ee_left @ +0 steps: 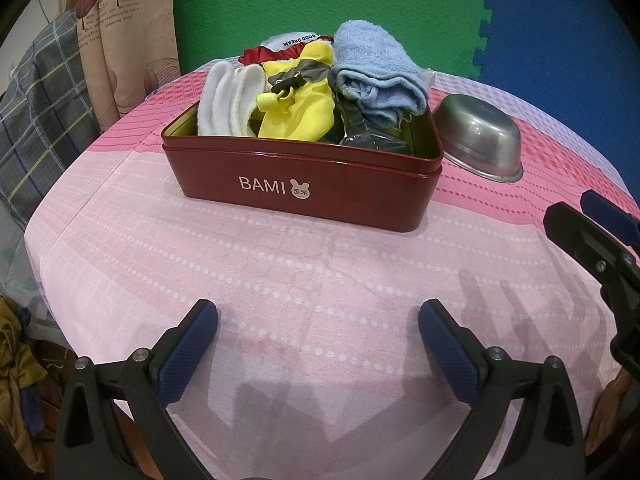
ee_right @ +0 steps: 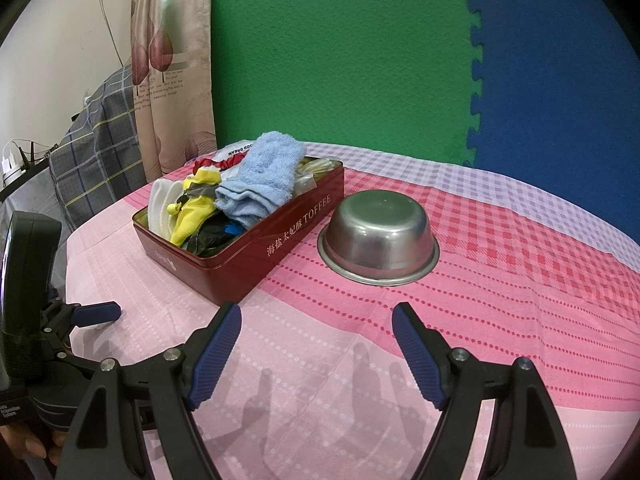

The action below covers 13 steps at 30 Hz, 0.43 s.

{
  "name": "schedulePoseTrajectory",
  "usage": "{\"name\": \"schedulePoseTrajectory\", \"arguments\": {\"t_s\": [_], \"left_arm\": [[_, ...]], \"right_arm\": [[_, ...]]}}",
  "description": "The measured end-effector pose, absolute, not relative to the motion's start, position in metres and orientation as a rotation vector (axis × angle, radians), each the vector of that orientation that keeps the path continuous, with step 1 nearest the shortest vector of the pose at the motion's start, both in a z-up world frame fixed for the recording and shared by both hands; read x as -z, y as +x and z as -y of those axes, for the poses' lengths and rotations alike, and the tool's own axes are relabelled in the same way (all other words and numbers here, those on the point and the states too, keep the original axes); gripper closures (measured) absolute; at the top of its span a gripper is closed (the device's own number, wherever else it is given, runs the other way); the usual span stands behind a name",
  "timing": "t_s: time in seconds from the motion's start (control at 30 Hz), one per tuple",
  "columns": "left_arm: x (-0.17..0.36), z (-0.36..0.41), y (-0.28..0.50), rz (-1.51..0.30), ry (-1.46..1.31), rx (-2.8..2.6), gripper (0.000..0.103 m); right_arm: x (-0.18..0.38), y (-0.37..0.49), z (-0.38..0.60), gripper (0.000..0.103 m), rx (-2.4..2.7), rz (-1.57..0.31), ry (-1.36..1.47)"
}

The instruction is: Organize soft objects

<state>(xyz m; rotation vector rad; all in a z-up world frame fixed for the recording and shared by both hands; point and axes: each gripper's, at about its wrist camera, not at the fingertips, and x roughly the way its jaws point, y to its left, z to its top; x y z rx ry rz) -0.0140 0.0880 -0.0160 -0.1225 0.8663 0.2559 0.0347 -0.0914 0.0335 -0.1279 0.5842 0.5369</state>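
Note:
A dark red tin box [ee_left: 304,184] stands on the pink tablecloth and is full of soft things: a folded blue towel [ee_left: 376,76], a yellow cloth [ee_left: 300,104], a white fleece cloth [ee_left: 228,96] and dark plastic. The box also shows in the right wrist view [ee_right: 256,248], with the blue towel [ee_right: 260,176] on top. My left gripper [ee_left: 318,320] is open and empty, low over the cloth in front of the box. My right gripper [ee_right: 316,332] is open and empty, near the box's front corner.
An upturned steel bowl [ee_right: 378,238] sits right of the box; it also shows in the left wrist view [ee_left: 480,140]. Green and blue foam mats line the back wall. A curtain and a plaid cushion [ee_left: 36,120] stand at the left, past the table edge.

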Motion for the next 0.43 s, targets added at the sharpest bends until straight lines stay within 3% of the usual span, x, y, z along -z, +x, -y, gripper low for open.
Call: {"name": "schedulePoseTrajectory", "arguments": {"t_s": [0.13,0.2,0.43], "left_arm": [[0.016,-0.088,-0.014,-0.861,-0.124,-0.256,0.005],[0.016,-0.089,-0.016,-0.846,-0.134,-0.25,0.013],[-0.026,-0.089,-0.036,-0.719,-0.131,-0.312,0.009]], "right_arm": [[-0.034,0.035,0.091,0.023,-0.537,-0.588,-0.128],[-0.033,0.035,0.093,0.023,-0.533,-0.603,-0.12],[-0.036,0.05,0.133,0.023,-0.428,-0.639,-0.106]]}}
